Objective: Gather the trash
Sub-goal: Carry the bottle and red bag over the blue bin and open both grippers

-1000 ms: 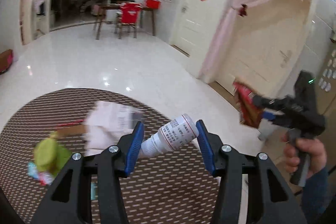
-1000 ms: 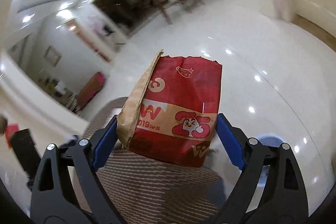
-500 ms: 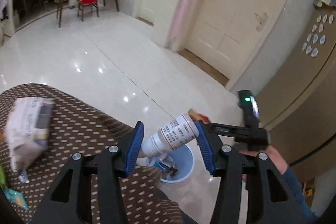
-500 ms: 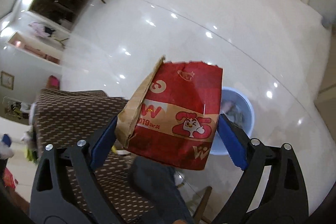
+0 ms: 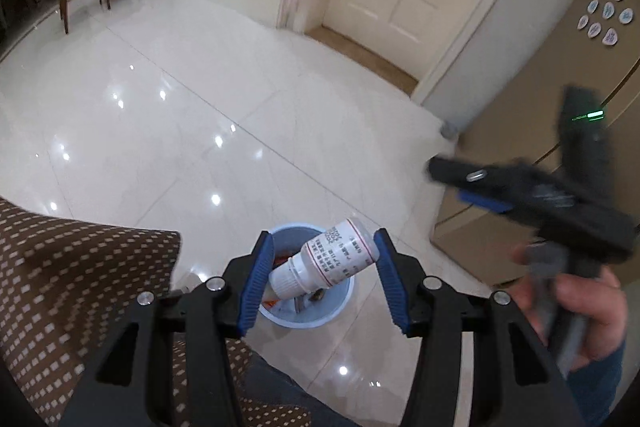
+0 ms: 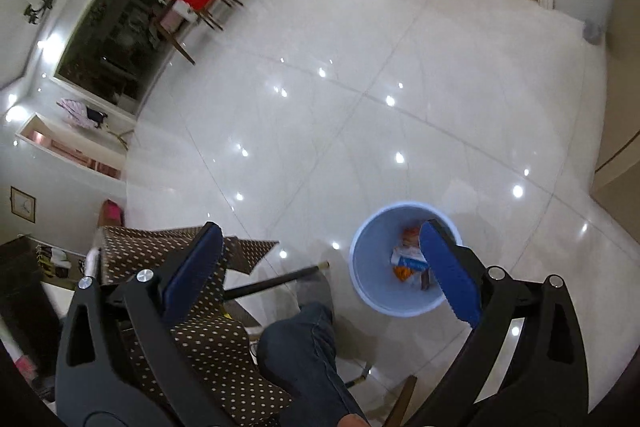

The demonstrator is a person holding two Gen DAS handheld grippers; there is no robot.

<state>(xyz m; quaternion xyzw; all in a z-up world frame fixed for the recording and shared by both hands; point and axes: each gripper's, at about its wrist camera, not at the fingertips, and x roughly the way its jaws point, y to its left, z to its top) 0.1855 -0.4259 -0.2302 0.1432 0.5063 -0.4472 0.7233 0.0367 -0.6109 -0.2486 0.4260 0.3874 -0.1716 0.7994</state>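
Left gripper (image 5: 324, 275) clamped on white bottle (image 5: 326, 263); right gripper (image 6: 320, 267) spread wide, nothing between pads.

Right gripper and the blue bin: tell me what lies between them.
Nothing: in the right wrist view the open right gripper hangs empty above the bin, only air between.

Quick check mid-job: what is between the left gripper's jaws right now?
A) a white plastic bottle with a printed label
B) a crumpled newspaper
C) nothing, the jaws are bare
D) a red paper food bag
A. In the left wrist view the left gripper has the white bottle tilted between its blue jaws, above the blue bin; the right gripper holds nothing.
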